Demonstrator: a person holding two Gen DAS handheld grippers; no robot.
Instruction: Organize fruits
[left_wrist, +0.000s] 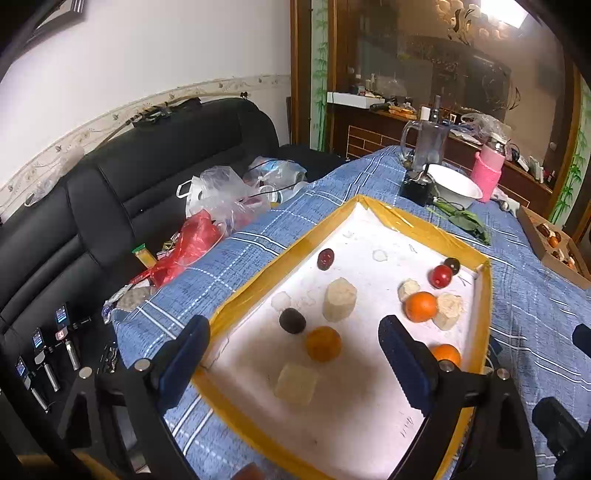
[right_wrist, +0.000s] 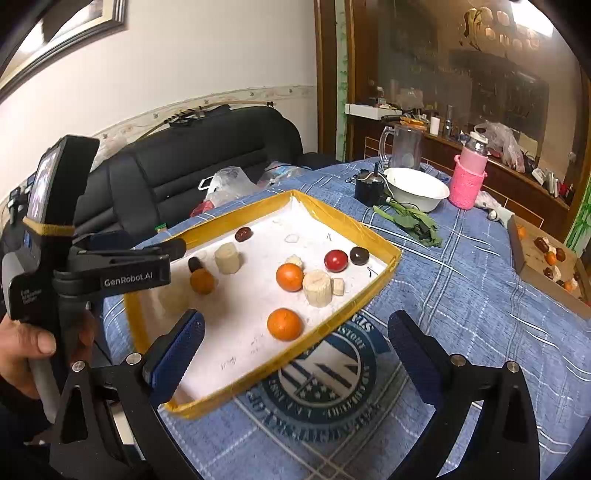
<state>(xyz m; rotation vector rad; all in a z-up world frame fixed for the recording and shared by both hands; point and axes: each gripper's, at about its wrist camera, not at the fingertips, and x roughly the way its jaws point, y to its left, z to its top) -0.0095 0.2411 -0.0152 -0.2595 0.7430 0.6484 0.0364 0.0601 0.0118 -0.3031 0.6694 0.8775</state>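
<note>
A: Where is there room inside the tray (left_wrist: 424, 225)?
B: Its white floor at lower centre of the left view is bare, between the spread fingers of the left claw (left_wrist: 295, 354).
A: And what blocks?
B: At right, 2 oranges (left_wrist: 421, 306) and pale chunks (left_wrist: 448, 310) crowd together; the yellow rim rings everything.

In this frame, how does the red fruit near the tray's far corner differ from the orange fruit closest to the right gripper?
The red fruit is glossy deep red; the nearest orange fruit is matte orange. The red one looks smaller. The red one sits toward the far corner, close beside a dark brown fruit; the orange one lies alone by the near wall of the yellow-edged tray. Both are round, loose on the white tray floor, and ungripped.
</note>
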